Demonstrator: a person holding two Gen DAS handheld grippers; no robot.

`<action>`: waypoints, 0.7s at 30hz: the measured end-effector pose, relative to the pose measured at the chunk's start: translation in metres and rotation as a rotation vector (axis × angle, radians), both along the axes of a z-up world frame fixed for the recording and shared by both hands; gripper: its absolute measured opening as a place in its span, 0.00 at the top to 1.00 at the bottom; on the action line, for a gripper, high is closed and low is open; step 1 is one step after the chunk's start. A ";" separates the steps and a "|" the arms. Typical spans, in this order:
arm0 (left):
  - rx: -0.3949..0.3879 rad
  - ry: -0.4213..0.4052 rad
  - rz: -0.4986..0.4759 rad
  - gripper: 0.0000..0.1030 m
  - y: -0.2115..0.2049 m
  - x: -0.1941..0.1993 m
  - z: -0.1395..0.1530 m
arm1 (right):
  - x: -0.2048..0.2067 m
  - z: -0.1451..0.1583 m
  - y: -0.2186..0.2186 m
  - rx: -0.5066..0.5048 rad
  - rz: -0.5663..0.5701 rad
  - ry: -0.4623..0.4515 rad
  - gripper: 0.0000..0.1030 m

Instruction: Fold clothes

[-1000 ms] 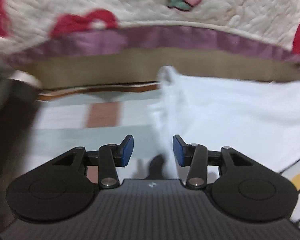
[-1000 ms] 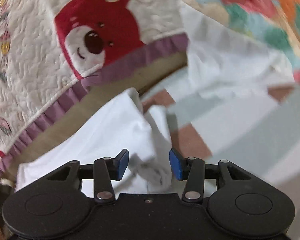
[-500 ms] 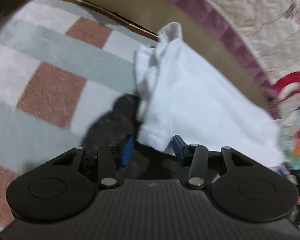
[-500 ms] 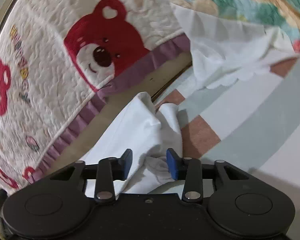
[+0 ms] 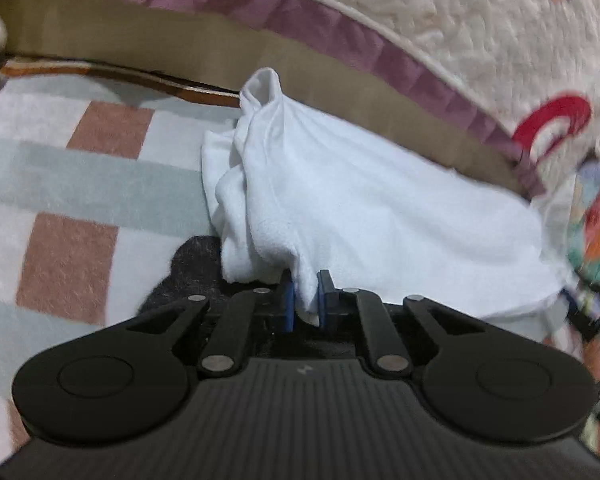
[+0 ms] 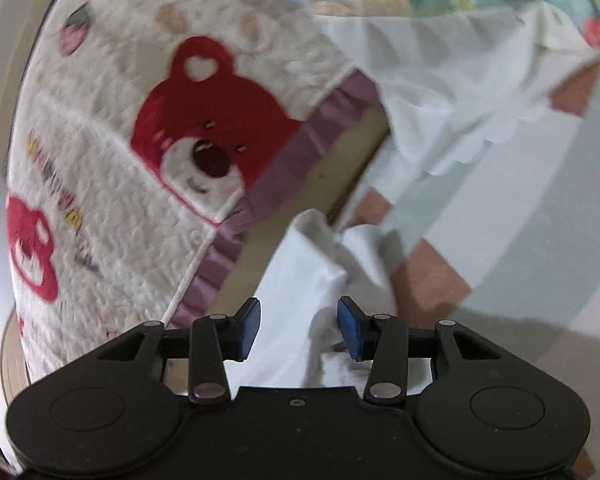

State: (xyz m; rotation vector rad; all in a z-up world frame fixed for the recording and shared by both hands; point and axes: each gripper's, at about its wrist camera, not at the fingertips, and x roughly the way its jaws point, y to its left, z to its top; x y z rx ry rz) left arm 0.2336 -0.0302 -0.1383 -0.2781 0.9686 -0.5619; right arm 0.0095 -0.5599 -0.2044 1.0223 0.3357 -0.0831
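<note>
**Barely begun: one corner gripped, no fold made yet**

Clearly the folding is only at its opening stage. The white garment (image 5: 360, 208) lies on the checked blanket (image 5: 68, 184), its far edge up against the quilted bedspread (image 5: 480, 40) with the red bears and purple trim. It is bunched and ridged along one side rather than spread flat, and I see no clean crease anywhere on it.

The left gripper (image 5: 305, 300) has just been closing, and now pinches a hanging edge of the cloth between its blue pads (image 5: 287, 304); the jaws stand narrow with fabric caught in them. The right gripper (image 6: 298, 326) has just been closing too, but it is only about half drawn in. Rumpled white fabric sits between its blue pads (image 6: 248, 322), which do not visibly press on it, so I judge that side not yet secured.

A second white piece (image 6: 460, 92) with a scalloped edge lies further off, apart from the first and untouched.

What remains, as I judge it: securing the right side, spreading the garment flat, all the folds themselves, then possibly the other piece.
</note>
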 end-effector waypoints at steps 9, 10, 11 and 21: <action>-0.038 -0.038 -0.003 0.93 0.003 -0.004 0.011 | -0.004 0.025 0.016 -0.214 0.005 -0.040 0.94; -0.037 -0.051 -0.010 0.93 0.005 -0.004 0.016 | -0.005 0.030 0.018 -0.222 0.013 -0.053 0.94; -0.024 -0.060 -0.012 0.93 0.005 -0.002 0.019 | -0.004 0.034 0.019 -0.224 0.018 -0.063 0.94; 0.104 -0.153 0.076 0.93 -0.007 0.021 0.028 | -0.002 0.037 0.009 -0.279 0.059 0.031 0.94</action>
